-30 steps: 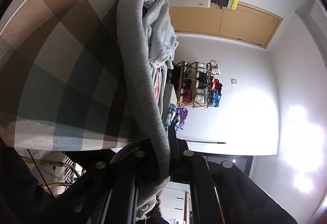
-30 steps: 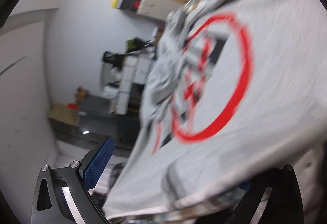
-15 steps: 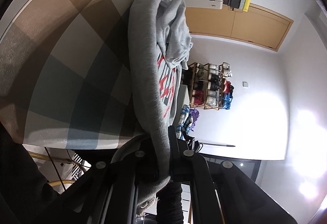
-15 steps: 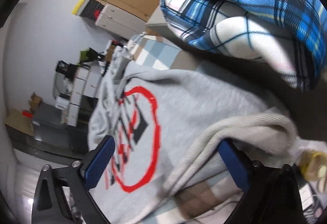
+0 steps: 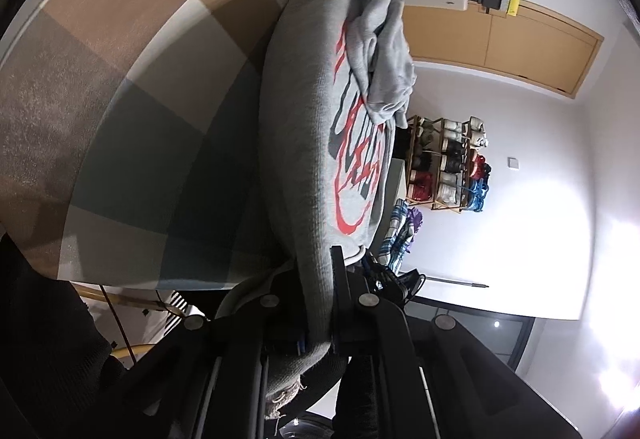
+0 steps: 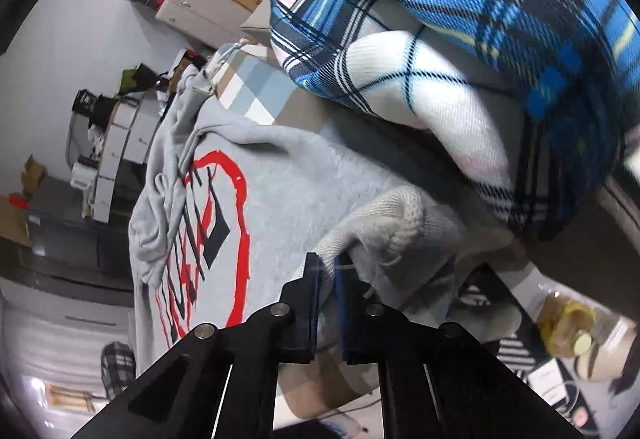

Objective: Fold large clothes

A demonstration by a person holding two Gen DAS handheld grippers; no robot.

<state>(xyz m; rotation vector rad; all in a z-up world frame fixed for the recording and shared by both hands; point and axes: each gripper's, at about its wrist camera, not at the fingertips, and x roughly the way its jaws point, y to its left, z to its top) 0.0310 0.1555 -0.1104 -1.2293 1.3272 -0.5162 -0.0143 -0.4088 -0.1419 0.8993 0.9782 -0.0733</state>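
My left wrist camera sits low and close at one hem corner of the grey fleece sweatshirt with the red and black print [image 5: 304,143], facing along it toward the wooden shoe rack [image 5: 444,163]. My right wrist camera looks steeply down from the opposite corner, close in. Both views share that sweatshirt [image 6: 288,199] and the brown, white and blue checked bed cover [image 5: 152,87].

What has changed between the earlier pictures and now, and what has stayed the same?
The right gripper, open a second ago, swung across to the hoodie's ribbed hem and shut on it. The left gripper stayed clamped on the hem's other end, hardly moving. The hoodie still lies on the checked bedcover.
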